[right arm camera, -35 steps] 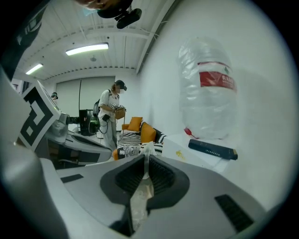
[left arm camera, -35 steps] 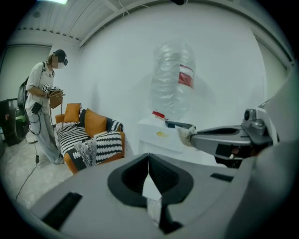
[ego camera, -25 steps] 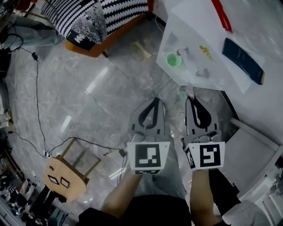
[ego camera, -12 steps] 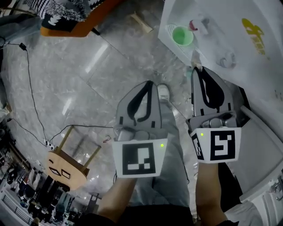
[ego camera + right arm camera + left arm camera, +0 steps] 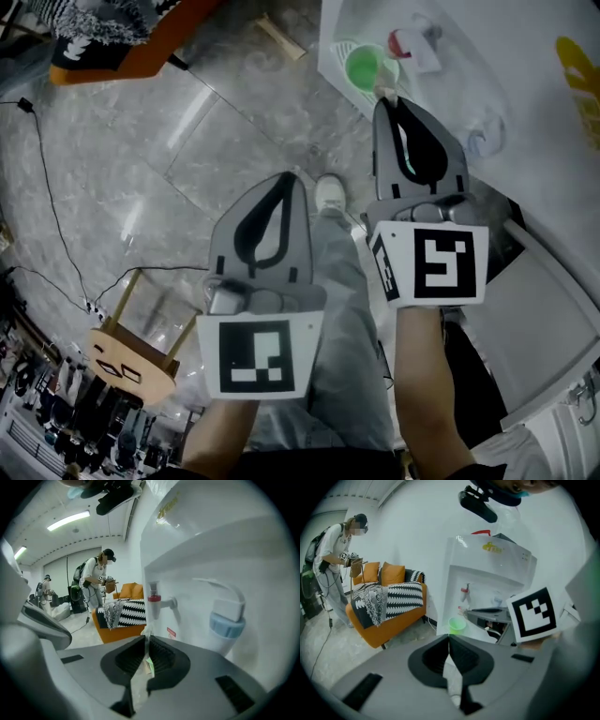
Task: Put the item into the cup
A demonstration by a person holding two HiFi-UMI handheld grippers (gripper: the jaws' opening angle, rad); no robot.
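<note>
Dispenser (image 5: pixel 487 573): boxy, glossy white plastic. Right gripper (image 5: pixel 386 101): jaws pinched on the item (image 5: pixel 149 663), a thin flat packet, pale with a green edge; left gripper (image 5: pixel 288 178): jaws together, nothing between. Cup (image 5: pixel 369 67): round green plastic, upright just beyond the right tips; centre the tips over its mouth before releasing.

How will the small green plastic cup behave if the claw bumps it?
The small green plastic cup looks thin and probably light, so a nudge may slide or tip it. It stands free on the white drip tray; the right claw, shut on a thin pale packet, should release from above.
</note>
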